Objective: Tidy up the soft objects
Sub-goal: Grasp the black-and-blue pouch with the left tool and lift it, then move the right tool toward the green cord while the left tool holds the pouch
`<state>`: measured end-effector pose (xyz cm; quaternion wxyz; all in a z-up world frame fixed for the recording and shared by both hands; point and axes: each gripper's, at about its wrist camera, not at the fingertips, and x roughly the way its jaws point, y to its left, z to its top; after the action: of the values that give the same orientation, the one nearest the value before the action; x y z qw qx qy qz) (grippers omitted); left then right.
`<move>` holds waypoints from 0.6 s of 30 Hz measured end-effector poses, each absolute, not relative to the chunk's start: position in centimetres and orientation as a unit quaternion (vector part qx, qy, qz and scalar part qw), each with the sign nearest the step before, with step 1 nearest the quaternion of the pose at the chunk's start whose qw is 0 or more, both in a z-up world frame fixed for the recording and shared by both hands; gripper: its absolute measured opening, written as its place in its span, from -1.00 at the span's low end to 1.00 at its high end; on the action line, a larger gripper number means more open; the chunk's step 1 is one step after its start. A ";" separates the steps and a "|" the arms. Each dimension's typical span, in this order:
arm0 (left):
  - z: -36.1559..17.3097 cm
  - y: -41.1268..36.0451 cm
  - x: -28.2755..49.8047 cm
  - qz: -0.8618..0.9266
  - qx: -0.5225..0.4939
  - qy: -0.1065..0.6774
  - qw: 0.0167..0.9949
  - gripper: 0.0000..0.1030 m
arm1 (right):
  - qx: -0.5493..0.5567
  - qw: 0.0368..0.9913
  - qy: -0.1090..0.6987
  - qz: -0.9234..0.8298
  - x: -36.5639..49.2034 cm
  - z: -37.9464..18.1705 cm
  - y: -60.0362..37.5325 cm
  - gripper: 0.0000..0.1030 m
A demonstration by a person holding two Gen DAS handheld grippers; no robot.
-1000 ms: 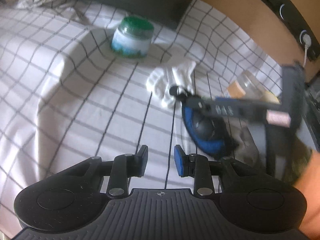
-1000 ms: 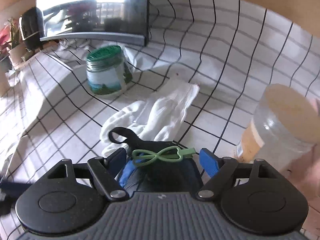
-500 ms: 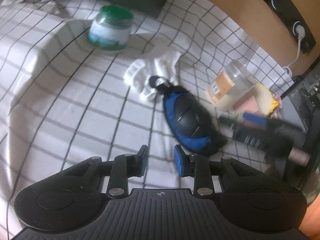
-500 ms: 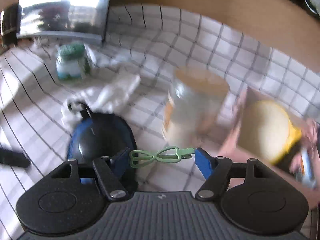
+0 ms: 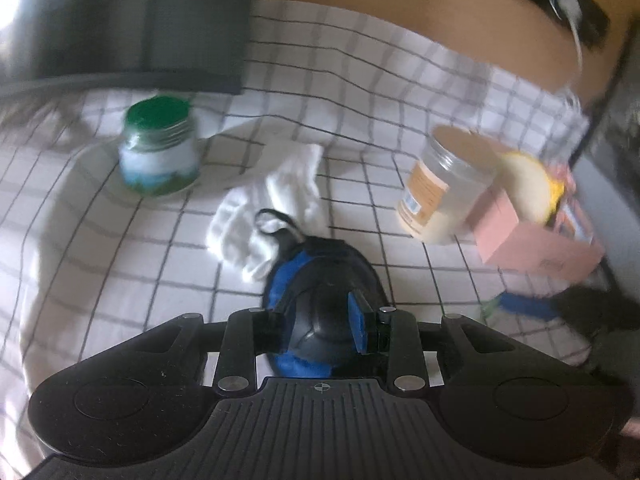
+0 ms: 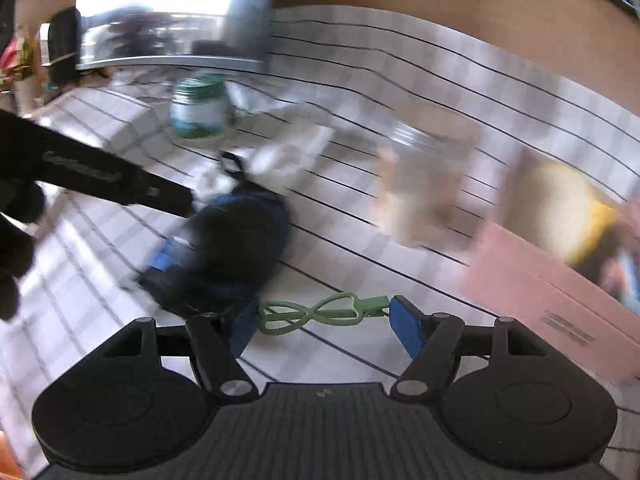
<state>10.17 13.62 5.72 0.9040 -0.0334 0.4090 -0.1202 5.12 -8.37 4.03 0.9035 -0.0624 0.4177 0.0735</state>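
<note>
A blue and black soft pouch lies on the checked cloth, partly over a white glove. My left gripper hovers right over the pouch with its pads a narrow gap apart. The pouch shows between them, and I see no pad pressing on it. My right gripper is shut on a green clip, held lengthwise between the blue pads. In the right wrist view the pouch lies to the left, with the left tool's black arm reaching over it.
A green-lidded jar stands at the back left, in front of a dark panel. A clear jar with a tan lid stands on the right. Beside it is a pink box holding a pale yellow round thing.
My left gripper has moved over the pouch, which now shows between its fingers. My right gripper has carried the green clip to the right, away from the pouch and toward the pink box.
</note>
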 end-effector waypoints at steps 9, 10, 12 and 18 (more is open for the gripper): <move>4.5 8.6 11.6 -0.135 0.078 0.429 0.890 0.15 | -0.016 0.902 0.431 -0.001 3.8 1.9 -14.4 0.39; 4.3 8.2 11.8 -0.140 0.089 0.429 0.888 0.29 | -0.012 0.903 0.429 -0.001 3.7 1.8 -14.6 0.39; 3.9 7.6 12.1 -0.147 0.105 0.434 0.883 0.47 | -0.011 0.905 0.424 0.000 3.6 1.7 -14.9 0.39; 2.9 8.5 12.9 -0.117 0.098 0.443 0.884 0.51 | -0.003 0.910 0.415 0.000 3.4 1.6 -15.0 0.40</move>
<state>12.91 8.51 2.94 0.8836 0.0976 0.4428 -0.1166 3.44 -15.02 1.59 0.9098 -0.0027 0.4150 -0.0004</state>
